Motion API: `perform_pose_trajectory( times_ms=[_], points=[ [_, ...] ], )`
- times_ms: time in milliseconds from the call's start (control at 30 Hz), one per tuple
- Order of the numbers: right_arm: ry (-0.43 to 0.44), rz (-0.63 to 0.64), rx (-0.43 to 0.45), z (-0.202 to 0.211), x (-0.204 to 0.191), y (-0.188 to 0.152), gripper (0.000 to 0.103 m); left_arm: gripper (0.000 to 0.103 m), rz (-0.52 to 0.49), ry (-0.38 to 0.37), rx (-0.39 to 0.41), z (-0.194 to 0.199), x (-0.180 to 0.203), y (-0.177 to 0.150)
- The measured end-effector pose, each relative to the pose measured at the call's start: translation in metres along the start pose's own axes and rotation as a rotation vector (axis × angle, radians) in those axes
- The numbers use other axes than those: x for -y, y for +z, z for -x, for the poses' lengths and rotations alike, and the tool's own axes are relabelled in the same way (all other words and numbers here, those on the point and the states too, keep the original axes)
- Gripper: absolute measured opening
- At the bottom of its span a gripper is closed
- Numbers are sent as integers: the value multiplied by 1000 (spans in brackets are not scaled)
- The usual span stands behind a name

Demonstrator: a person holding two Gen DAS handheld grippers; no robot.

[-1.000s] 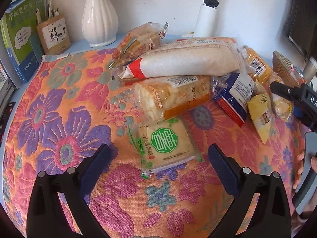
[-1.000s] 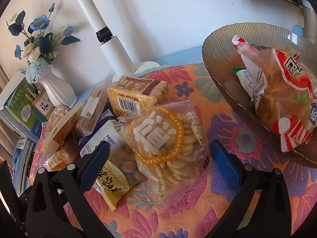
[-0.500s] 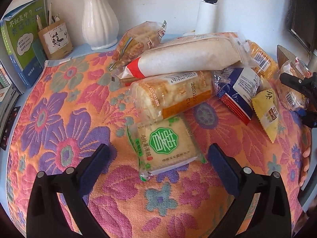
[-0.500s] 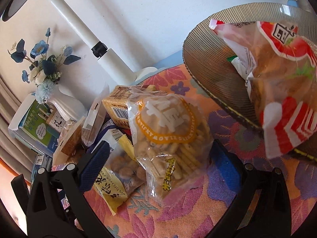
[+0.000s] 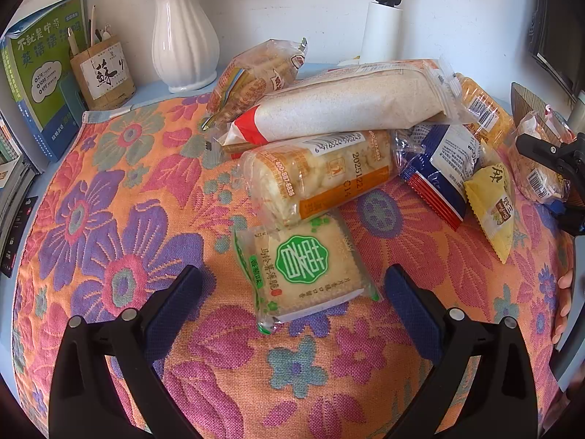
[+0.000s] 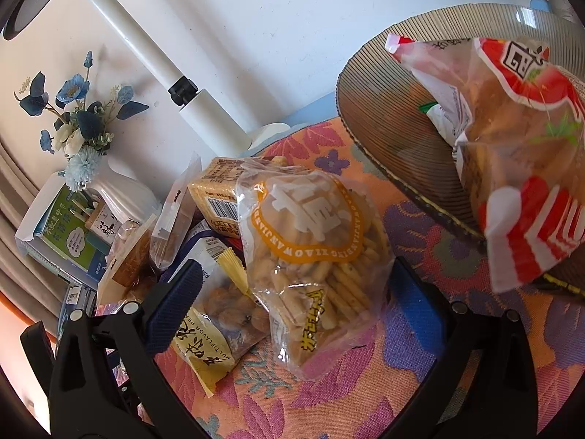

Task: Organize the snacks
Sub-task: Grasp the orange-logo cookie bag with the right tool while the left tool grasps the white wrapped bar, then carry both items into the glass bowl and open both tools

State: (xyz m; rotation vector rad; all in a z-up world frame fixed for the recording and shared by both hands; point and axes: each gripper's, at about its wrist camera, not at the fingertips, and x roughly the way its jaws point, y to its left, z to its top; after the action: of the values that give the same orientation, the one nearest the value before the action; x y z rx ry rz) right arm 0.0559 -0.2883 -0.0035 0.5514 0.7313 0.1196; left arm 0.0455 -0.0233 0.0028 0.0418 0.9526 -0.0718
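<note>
A green-labelled cracker packet (image 5: pixel 306 270) lies flat on the floral cloth, straight ahead of my open left gripper (image 5: pixel 292 294), which hovers just short of it. Behind it a pile holds an orange-banded rice cracker roll (image 5: pixel 321 175) and a long white bag (image 5: pixel 347 108). In the right wrist view my open right gripper (image 6: pixel 292 292) straddles a clear bag of stick biscuits with an orange ring label (image 6: pixel 310 256); its fingers stand apart from the bag's sides. A ribbed brown bowl (image 6: pixel 387 120) at the right holds a red-and-white snack bag (image 6: pixel 523 168).
A white vase (image 5: pixel 182 44), a pen holder (image 5: pixel 104 73) and green books (image 5: pixel 44 73) stand at the back left. A white lamp post (image 5: pixel 382 25) rises behind the pile. A yellow peanut packet (image 6: pixel 215 329) lies left of the stick biscuits. Bare cloth (image 5: pixel 109 219) spreads at the left.
The right gripper has come closer to the stick-biscuit bag and tilted, so the bag now sits between its fingers. The left gripper has barely moved and stays open.
</note>
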Motion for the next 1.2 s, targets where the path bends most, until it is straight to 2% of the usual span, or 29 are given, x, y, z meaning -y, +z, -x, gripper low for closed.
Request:
perform_pose_trajectory(
  times_ms=[133, 233, 267, 300, 333, 367, 400, 633, 800, 867, 1067, 1200],
  points=[
    [2, -2, -1, 0, -1, 0, 100, 98, 0, 0, 0, 0, 0, 0],
    [-30, 31, -17, -3, -8, 0, 99, 98, 0, -1, 0, -1, -1, 0],
    [-61, 45, -16, -3, -11, -1, 95, 98, 0, -2, 1, -1, 0, 1],
    [-100, 54, -9, -3, -13, -1, 80, 97, 5, -7, 9, 1, 0, 0],
    [-141, 55, 2, -1, -13, -2, 57, 75, 14, -13, 31, 4, -4, 0],
    [-135, 51, 6, 0, -12, -2, 56, 52, 18, -32, 61, 9, -4, -1],
    [-114, 46, 9, 1, -11, -2, 54, 51, 21, -28, 74, 12, -5, -1],
    [-49, 137, 110, 20, -25, -8, 52, 50, 69, -47, 129, 23, -13, -2],
    [-9, 143, 128, 23, -25, -8, 52, 49, 134, -35, 213, 38, -25, -7],
    [-10, 146, 146, 25, -26, -8, 52, 48, 151, -5, 262, 47, -27, -10],
    [11, 185, 218, 40, -30, -13, 52, 47, 134, 58, 424, 77, -23, -19],
    [17, 212, 219, 40, -34, -14, 52, 47, 103, 60, 439, 81, -16, -17]
  ],
)
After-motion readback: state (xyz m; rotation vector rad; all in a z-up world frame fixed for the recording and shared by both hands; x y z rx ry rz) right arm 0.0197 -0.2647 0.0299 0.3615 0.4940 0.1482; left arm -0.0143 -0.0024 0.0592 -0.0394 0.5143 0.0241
